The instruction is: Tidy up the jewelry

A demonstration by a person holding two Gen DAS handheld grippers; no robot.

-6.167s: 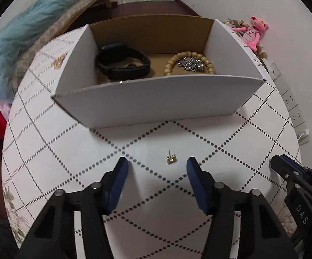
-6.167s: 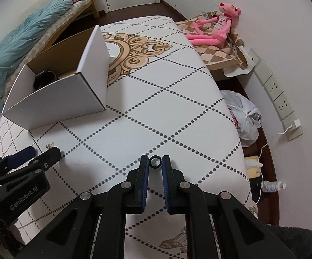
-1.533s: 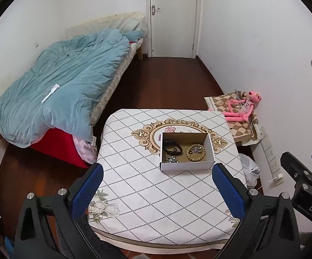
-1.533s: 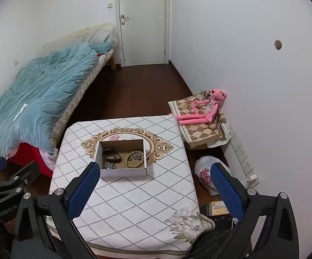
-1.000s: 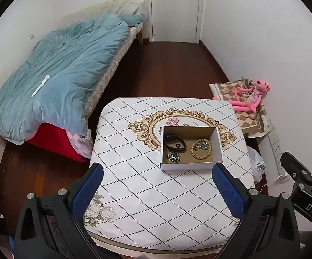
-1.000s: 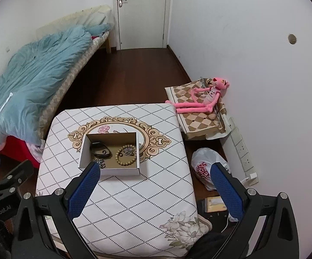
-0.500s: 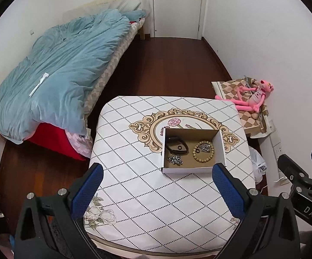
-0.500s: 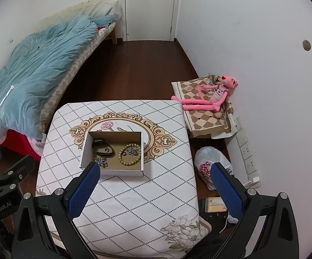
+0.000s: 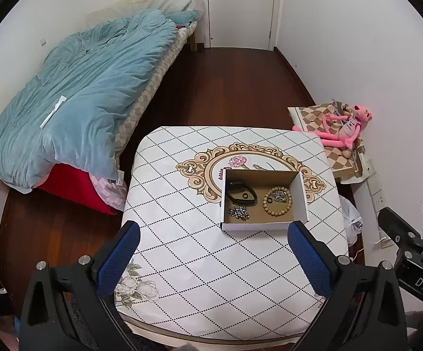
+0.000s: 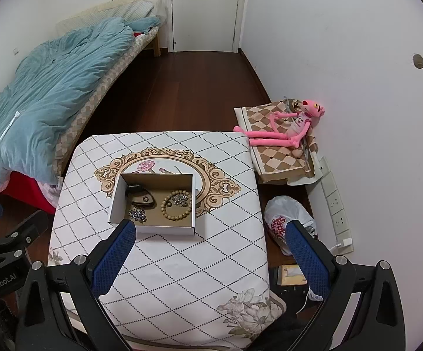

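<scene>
A white cardboard box [image 9: 300, 196] [image 10: 115, 201] stands on the patterned table [image 9: 188, 251] [image 10: 182, 263]. Inside it lie a black watch [image 9: 240, 194] [image 10: 141, 197], a wooden bead bracelet [image 9: 278, 204] [image 10: 176, 206] with a silver piece inside its loop, and a silver cluster [image 9: 238, 212] [image 10: 137, 214]. Both grippers are held high above the table, well back from the box. My left gripper [image 9: 213, 259] is wide open and empty. My right gripper [image 10: 210, 256] is wide open and empty too.
A bed with a blue duvet [image 9: 79, 96] fills the left side. A pink plush toy [image 10: 287, 130] lies on a checked cushion by the right wall. A white plastic bag [image 10: 287, 223] sits on the floor right of the table. A shut door [image 9: 240, 8] is at the back.
Earlier the left gripper stood over a small earring and the right was shut on a ring by the box. Both now hang open, high above; the view has only drifted slightly in the last second.
</scene>
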